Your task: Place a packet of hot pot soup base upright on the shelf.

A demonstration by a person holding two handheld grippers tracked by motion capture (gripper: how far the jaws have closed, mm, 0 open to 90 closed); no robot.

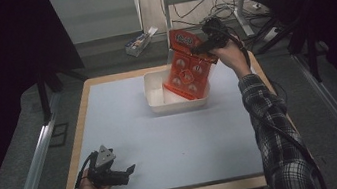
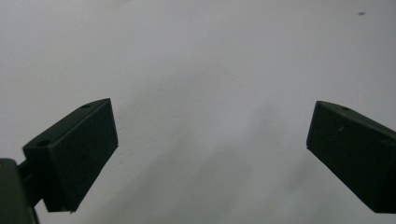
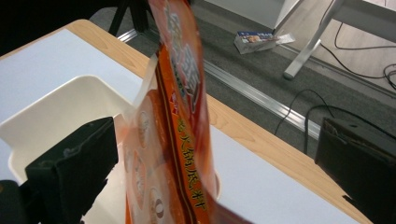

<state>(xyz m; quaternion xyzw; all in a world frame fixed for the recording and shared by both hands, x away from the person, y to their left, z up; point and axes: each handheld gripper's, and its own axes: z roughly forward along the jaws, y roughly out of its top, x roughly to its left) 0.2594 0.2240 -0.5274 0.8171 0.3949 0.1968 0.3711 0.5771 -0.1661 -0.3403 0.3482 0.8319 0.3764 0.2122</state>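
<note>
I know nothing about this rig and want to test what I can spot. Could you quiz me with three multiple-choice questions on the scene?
1. Where is the orange packet?
A. Flat on the floor
B. With its lower end in the bin
C. Lying at the table's near edge

2. What colour is the bin?
A. White
B. Blue
C. Black

3. How do the left tongs stand?
A. Shut on a packet
B. Shut on nothing
C. Open, with nothing between them

Answers:
1. B, since the high view shows the packet's lower end inside the bin's walls.
2. A, since its walls and floor look white in the high view and the right gripper view.
3. C, since the left gripper view shows the two jaws wide apart with just plain surface between them.
</note>
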